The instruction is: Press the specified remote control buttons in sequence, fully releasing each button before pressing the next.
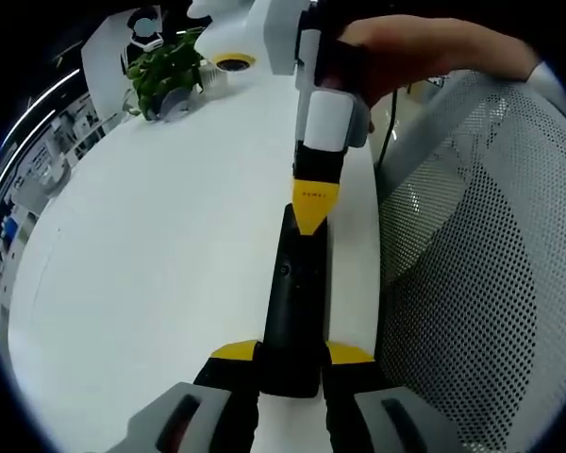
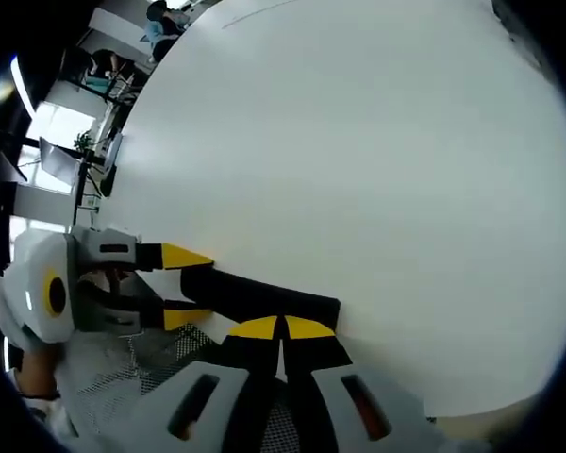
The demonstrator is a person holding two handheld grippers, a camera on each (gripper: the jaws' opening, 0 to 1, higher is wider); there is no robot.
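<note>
1. My left gripper [image 1: 292, 363] at six o'clock in the left gripper view is clamped on the near end of the black remote control [image 1: 295, 302]; a yellow tip sits tight against each of its sides.
2. The right gripper [image 1: 314, 209] comes down from twelve o'clock in that view, a hand [image 1: 424, 52] on its body. Its yellow tips are pressed together into one point, holding nothing, resting on the remote's far end.
3. The right gripper view agrees: the right gripper [image 2: 281, 327] shows two tips touching at six o'clock, planted on the remote control [image 2: 264, 297], which runs off toward nine o'clock into the left gripper [image 2: 181, 286].
4. The remote lies on the white table [image 1: 170, 236], right along its edge, with a mesh chair back [image 1: 481, 255] just beyond at three o'clock.
5. I can't read which button sits under the point; the keys are too dark to separate. That's my first risk: a wrong key, or two at once.
6. Second risk: pressing far from my clamp could lever the remote, and it could tip off that edge.
7. Third: if I slide instead of lifting clear, the release won't count.
8. A potted plant [image 1: 165, 75] sits at eleven o'clock, well clear.
</note>
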